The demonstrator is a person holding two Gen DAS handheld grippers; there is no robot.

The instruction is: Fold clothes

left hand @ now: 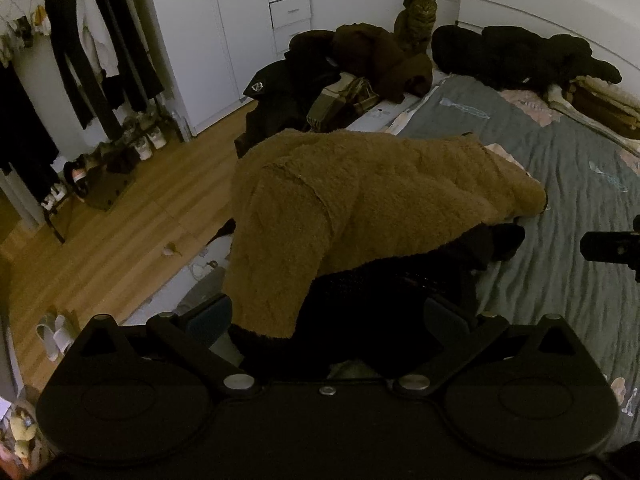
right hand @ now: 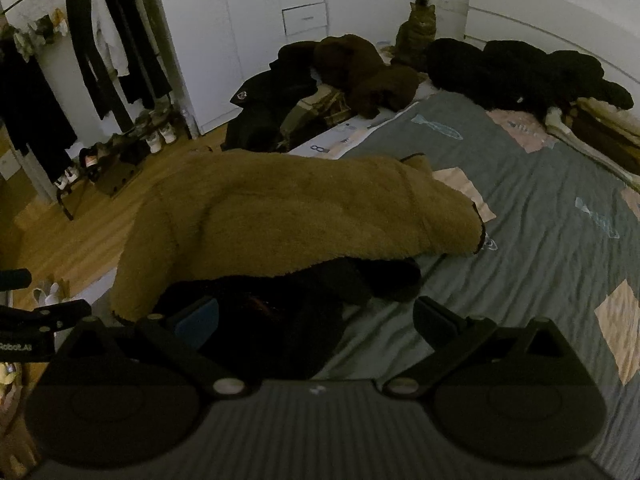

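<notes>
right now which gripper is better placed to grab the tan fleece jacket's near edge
Left. The left gripper has open jaws straddling the tan fleece jacket hem and its dark lining. The right gripper, also open, sits partly over bare bedspread.

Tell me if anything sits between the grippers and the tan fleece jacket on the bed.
Nothing visible does. The tan jacket lies at the bed's edge directly ahead of the left gripper and right gripper. Both are open, and the jacket's dark lining already lies between their fingers.
</notes>
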